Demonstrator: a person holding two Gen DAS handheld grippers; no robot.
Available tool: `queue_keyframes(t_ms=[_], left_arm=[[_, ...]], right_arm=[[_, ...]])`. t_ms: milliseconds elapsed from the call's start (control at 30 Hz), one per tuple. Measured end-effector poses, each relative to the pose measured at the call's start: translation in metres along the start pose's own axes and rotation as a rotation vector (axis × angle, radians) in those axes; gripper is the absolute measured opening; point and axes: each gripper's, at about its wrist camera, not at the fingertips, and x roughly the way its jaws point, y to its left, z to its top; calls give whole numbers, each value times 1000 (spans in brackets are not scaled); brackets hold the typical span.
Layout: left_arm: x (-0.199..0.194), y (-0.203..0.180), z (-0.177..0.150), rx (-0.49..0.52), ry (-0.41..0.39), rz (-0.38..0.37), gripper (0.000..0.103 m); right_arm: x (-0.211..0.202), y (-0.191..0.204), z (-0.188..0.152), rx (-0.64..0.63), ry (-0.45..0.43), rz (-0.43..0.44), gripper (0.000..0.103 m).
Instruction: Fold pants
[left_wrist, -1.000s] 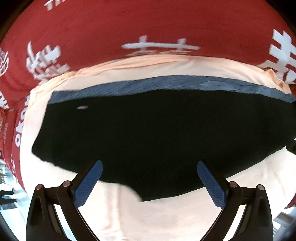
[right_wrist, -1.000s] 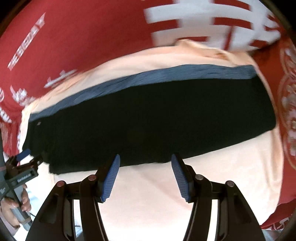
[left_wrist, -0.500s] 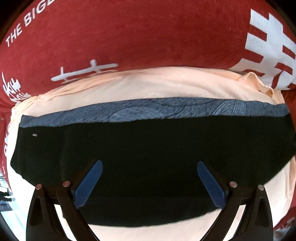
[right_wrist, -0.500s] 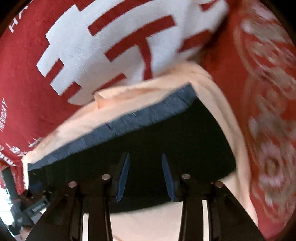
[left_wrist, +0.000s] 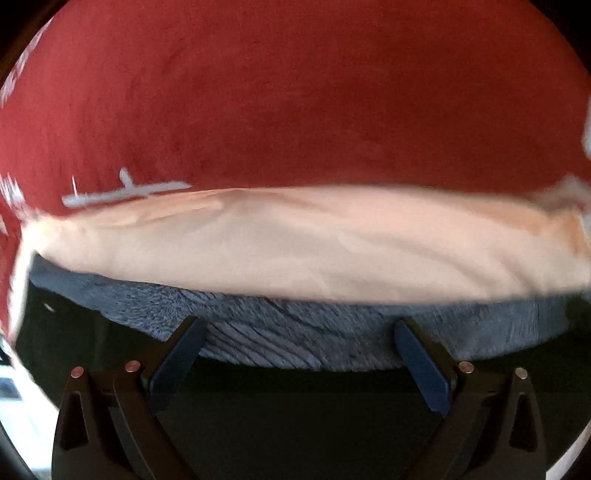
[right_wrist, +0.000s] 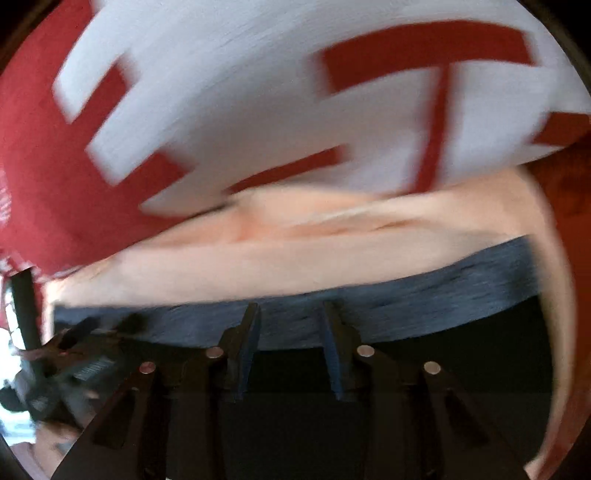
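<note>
Pants (left_wrist: 295, 424) lie on peach cloth (left_wrist: 314, 251); left gripper (left_wrist: 299, 347) wide open, right gripper (right_wrist: 291, 332) half open, both empty.

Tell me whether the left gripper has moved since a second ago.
Yes. The left gripper has advanced across the pants: its fingertips, earlier at the near hem, now reach the grey waistband by the peach cloth.

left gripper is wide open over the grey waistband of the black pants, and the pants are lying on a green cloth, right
Not quite. The cloth under the black pants is pale peach, not green, as the left wrist view shows. The rest holds: the left gripper is wide open over the grey waistband, with the red printed cover beyond.
</note>
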Motion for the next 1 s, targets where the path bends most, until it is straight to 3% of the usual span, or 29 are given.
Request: queue_keyframes(t_ms=[167,300,433,567,633,667,800,833,867,900,1000], left_arm=[[-1,15,11,-2,30,35,103],[-28,16,2,53,12,28,103],[-55,9,-28,108,22,-29,103],[-55,-18,-60,181,63,-60,103],[-49,-35,-78,195,80,-44,103],[-49,-35,-84,186,53,-38,103],[-51,-33,-86,169,43,-49,103],[-49,-35,-86,173,48,-47,103],[-50,-39,-84,180,50,-43,103],[-51,-41,-83,192,50,-35,103],[-50,-47,-76,220,41,-20,103]], right_arm=[[-22,-38,0,97,-57,-107,37],[-61,-40,-26,174,-88,-50,42],[-93,-47,-68,243,-113,-84,46],[-102,-76,-107,362,-84,-114,46],[-101,-87,-116,402,-71,-120,46],[-99,-94,-120,434,-70,-111,46],[-102,-122,-117,491,-107,-80,45],[-99,-125,-116,499,-109,-57,44],[-97,-126,-114,508,-100,-39,22],[-96,-126,-114,508,-93,-37,13],[-97,-116,-108,419,-107,-90,14]])
